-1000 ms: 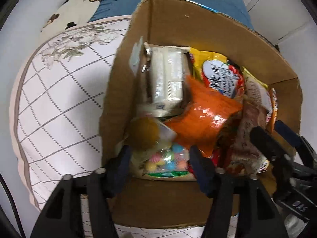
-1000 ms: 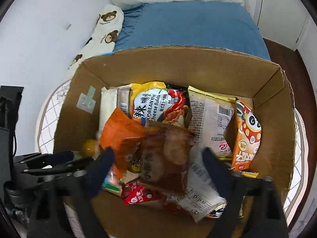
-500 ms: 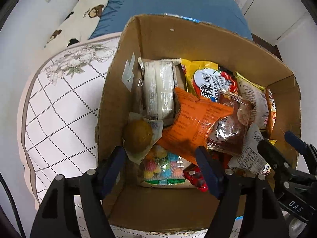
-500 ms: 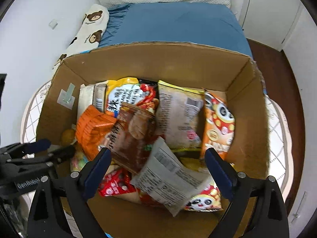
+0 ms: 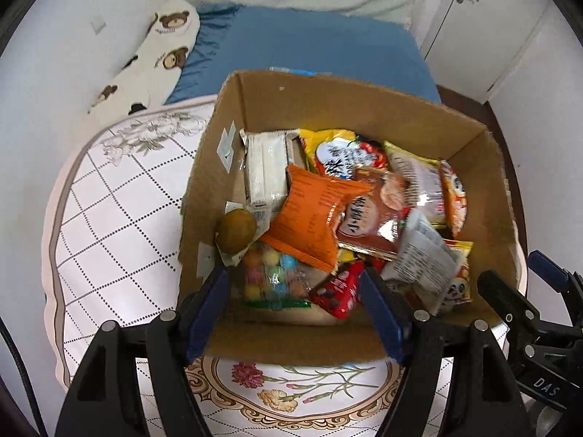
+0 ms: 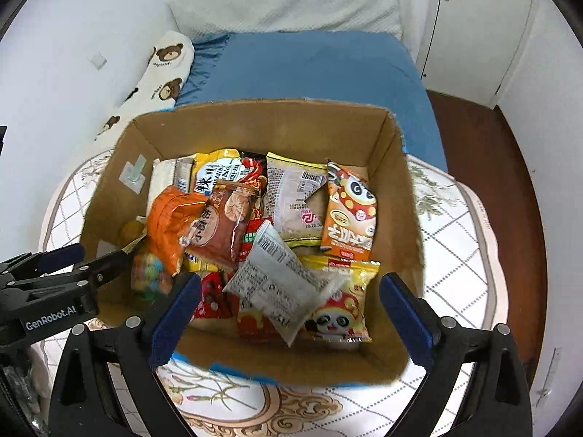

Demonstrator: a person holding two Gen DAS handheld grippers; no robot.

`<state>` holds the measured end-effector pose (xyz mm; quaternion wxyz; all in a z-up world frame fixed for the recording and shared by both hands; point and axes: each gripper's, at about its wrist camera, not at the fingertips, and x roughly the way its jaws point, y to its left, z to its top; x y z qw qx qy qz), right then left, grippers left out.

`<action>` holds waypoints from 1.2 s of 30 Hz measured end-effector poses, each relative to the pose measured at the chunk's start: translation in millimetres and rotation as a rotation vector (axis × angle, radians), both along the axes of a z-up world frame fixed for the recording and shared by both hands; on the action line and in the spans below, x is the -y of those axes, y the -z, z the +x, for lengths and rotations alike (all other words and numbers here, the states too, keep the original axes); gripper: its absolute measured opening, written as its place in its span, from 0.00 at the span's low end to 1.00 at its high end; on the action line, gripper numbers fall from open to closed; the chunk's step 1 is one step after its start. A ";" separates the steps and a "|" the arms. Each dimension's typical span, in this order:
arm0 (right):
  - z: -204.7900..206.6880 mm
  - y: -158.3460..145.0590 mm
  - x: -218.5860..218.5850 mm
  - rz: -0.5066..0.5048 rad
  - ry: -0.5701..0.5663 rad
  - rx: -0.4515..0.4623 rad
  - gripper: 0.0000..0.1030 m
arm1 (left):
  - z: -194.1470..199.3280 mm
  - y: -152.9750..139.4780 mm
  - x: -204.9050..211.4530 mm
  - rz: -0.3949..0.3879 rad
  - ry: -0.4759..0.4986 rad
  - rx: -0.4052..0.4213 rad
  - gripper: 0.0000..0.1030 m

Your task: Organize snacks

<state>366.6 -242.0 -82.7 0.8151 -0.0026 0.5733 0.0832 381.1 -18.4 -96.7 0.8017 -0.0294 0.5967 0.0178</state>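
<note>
The cardboard box stands on the tablecloth-covered bench, filled with snack packets. An orange packet lies on a bag of coloured candies. The left gripper is partly spread and empty; the right gripper, its jaws just widening, hangs wide and empty above the box.

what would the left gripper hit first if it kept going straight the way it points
Probably the bag of coloured candy balls in the cardboard box, which lies between the open left gripper fingers; depth is unclear.
</note>
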 end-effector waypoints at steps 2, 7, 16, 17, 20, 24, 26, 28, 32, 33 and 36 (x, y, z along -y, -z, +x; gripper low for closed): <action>-13.0 -13.1 3.9 -0.001 0.003 0.031 0.97 | -11.5 -9.3 1.3 0.005 0.005 0.033 0.71; -42.3 -42.3 12.1 0.008 0.009 0.096 0.97 | -43.3 -35.1 3.9 -0.003 0.013 0.100 0.72; -118.2 -106.7 28.0 0.042 0.017 0.221 0.99 | -113.2 -91.6 13.5 0.006 0.040 0.249 0.73; -125.5 -112.7 29.3 0.045 0.017 0.232 0.99 | -121.5 -98.5 14.7 0.014 0.038 0.263 0.73; -150.3 -134.9 31.9 0.046 0.014 0.280 0.99 | -142.4 -116.2 16.2 0.021 0.033 0.308 0.73; -180.1 -159.2 34.6 0.048 0.014 0.336 1.00 | -169.1 -135.4 17.9 0.002 0.031 0.358 0.74; -192.8 -167.8 35.1 0.039 0.010 0.357 1.00 | -180.0 -143.6 19.9 0.021 0.036 0.380 0.74; -204.3 -175.7 37.2 0.045 0.009 0.368 1.00 | -192.2 -150.2 21.3 0.031 0.043 0.397 0.74; -224.6 -189.8 39.7 0.045 0.014 0.395 1.00 | -210.8 -158.2 24.3 0.051 0.058 0.413 0.74; -230.5 -193.9 40.0 0.046 0.014 0.402 1.00 | -213.9 -160.0 24.4 0.060 0.057 0.417 0.74; -242.3 -202.8 38.8 0.043 0.013 0.425 1.00 | -222.7 -164.3 22.4 0.065 0.045 0.437 0.74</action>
